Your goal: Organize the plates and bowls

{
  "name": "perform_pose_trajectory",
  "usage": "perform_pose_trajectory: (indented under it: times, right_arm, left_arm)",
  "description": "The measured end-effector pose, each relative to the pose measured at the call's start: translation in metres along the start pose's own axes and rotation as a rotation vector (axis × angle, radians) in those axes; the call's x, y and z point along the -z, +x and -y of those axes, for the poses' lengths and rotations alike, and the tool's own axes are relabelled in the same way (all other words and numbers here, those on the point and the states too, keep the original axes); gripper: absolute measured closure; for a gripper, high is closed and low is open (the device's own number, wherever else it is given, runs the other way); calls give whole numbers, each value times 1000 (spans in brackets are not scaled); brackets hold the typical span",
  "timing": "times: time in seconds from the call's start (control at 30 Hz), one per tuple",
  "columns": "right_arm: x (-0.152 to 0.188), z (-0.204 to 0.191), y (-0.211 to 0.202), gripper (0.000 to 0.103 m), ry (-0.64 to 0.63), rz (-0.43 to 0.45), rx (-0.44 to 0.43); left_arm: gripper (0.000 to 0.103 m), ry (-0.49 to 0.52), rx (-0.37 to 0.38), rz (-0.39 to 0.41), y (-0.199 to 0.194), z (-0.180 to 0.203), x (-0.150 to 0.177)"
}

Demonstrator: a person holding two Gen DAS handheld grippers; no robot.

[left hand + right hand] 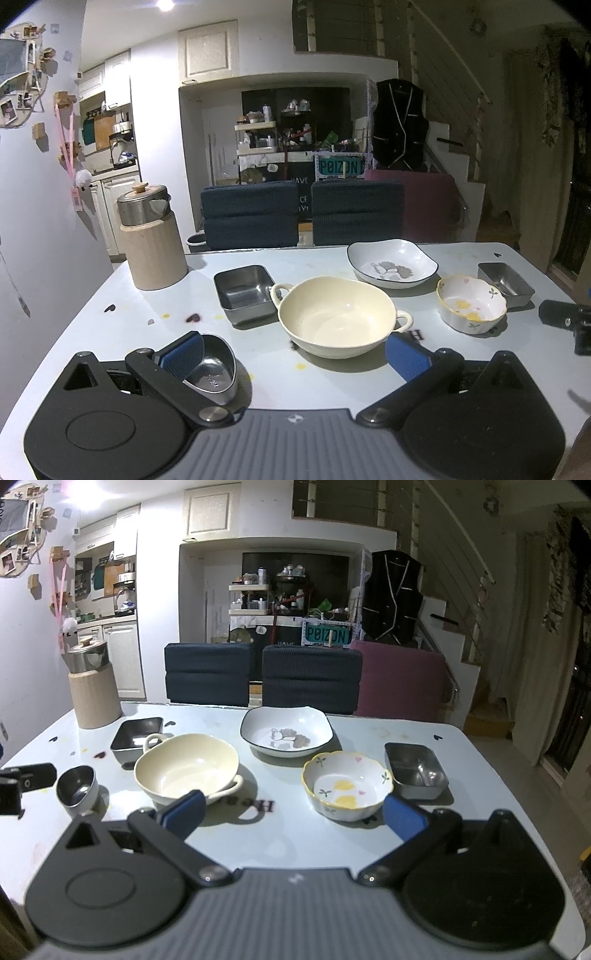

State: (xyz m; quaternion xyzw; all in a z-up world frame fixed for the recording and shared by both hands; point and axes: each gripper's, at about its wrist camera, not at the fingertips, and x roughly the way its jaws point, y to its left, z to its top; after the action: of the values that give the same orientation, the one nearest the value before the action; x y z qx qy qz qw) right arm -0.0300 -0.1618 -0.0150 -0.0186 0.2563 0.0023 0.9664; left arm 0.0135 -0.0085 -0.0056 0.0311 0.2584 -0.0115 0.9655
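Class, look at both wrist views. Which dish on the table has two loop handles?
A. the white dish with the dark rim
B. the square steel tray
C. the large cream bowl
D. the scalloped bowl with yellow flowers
C: the large cream bowl has a loop handle on each side, seen in both views; the scalloped flower bowl, dark-rimmed white dish and square steel tray have none.
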Motion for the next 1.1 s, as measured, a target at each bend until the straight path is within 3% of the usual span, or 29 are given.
perform_pose_trajectory:
  times: [0.23, 0.5, 0.8, 1.0, 1.1]
  right_arm:
    - [-27, 19, 21, 0, 20, 12, -36]
    - [-71, 43, 86, 0, -19, 22, -81]
    - [-111, 77, 203, 0, 37, -4, -111]
    - [-121, 103, 301, 0, 74, -81, -98]
    - [-120, 114, 343, 11, 122, -122, -117]
  left_arm:
    - [0, 46, 12, 3, 30, 5, -39]
    - [0, 38, 87, 40, 103, 33, -94]
    - [0, -79, 117, -45, 224, 53, -128]
    - [4, -241, 207, -129, 302, 46, -129]
    - [13, -299, 245, -198, 340, 49, -127]
